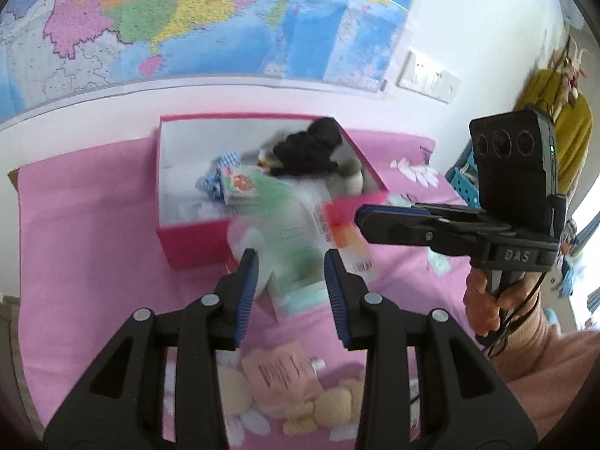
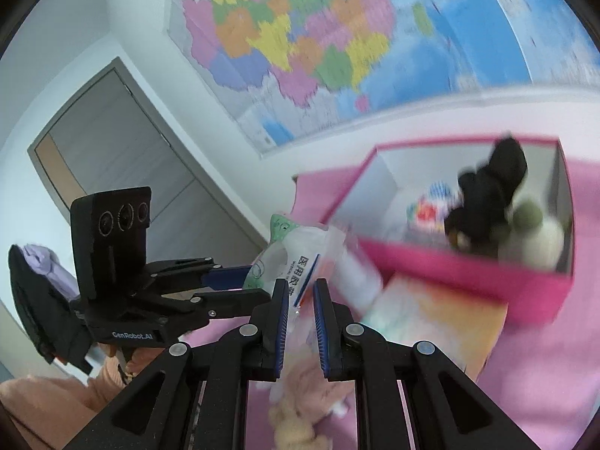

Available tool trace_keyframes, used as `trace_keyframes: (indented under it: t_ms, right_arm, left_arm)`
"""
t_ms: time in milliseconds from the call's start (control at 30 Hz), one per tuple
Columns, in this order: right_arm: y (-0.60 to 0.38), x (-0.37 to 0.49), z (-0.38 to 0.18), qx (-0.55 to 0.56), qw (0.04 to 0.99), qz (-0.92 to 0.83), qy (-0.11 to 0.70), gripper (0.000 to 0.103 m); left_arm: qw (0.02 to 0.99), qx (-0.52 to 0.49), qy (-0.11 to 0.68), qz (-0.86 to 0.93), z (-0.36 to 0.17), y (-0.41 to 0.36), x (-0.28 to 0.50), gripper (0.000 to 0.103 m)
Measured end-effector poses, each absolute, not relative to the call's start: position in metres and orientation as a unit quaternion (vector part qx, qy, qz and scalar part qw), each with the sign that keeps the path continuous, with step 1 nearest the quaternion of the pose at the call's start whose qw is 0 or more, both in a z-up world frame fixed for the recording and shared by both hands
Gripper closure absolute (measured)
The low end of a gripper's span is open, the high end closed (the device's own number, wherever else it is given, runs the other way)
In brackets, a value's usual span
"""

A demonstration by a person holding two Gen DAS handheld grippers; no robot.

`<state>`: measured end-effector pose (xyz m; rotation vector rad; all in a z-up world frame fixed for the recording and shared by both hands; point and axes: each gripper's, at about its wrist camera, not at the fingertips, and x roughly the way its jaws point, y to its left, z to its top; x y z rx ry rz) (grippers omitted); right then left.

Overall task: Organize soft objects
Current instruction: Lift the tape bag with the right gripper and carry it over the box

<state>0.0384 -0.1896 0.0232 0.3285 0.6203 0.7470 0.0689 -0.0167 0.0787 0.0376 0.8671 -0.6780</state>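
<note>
A white and green plastic pack (image 1: 288, 232) hangs blurred in the air just in front of the pink box (image 1: 195, 242). My right gripper (image 2: 301, 287) is shut on the pack (image 2: 296, 258); it shows in the left wrist view (image 1: 362, 217) at the pack's right edge. My left gripper (image 1: 290, 262) is open around the pack's lower part, fingers apart from it. The box holds a black plush toy (image 1: 309, 146), a white and green plush (image 1: 350, 178), a blue checked cloth (image 1: 221, 172) and a small flowered packet (image 1: 240, 185).
A beige plush bear (image 1: 318, 408) and a pink packet (image 1: 281, 373) lie on the pink sheet (image 1: 93, 243) below my left gripper. A flat pastel pack (image 2: 431, 322) lies beside the box (image 2: 468, 268). A map covers the wall behind. A blue basket (image 1: 467, 183) stands at right.
</note>
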Motion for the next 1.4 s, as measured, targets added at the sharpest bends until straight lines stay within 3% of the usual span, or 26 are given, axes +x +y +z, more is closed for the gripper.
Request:
trace_keyframes:
  t_ms: [300, 367, 500, 767, 1333, 1400]
  right_arm:
    - [-0.18, 0.089, 0.035, 0.17, 0.876, 0.346, 0.29, 0.091]
    - [-0.192, 0.087, 0.03, 0.183, 0.875, 0.342, 0.289, 0.088]
    - [-0.213, 0.077, 0.015, 0.178, 0.881, 0.316, 0.304, 0.071]
    - [-0.201, 0.051, -0.022, 0.122, 0.862, 0.334, 0.361, 0.061]
    - [-0.179, 0.022, -0.078, 0.112, 0.845, 0.314, 0.417, 0.059]
    - [-0.179, 0.026, -0.083, 0.125, 0.847, 0.312, 0.412, 0.059]
  left_arm:
    - [0.841, -0.003, 0.438, -0.319, 0.062, -0.019, 0.105, 0.066]
    - [0.84, -0.012, 0.434, -0.325, 0.061, -0.011, 0.102, 0.066]
    - [0.845, -0.021, 0.421, -0.328, 0.06, 0.005, 0.09, 0.066]
    - [0.82, -0.015, 0.465, -0.335, 0.014, 0.011, 0.057, 0.066]
    - [0.773, 0.002, 0.519, -0.365, -0.039, -0.021, 0.065, 0.063]
    - [0.774, 0.017, 0.515, -0.367, -0.037, -0.028, 0.061, 0.068]
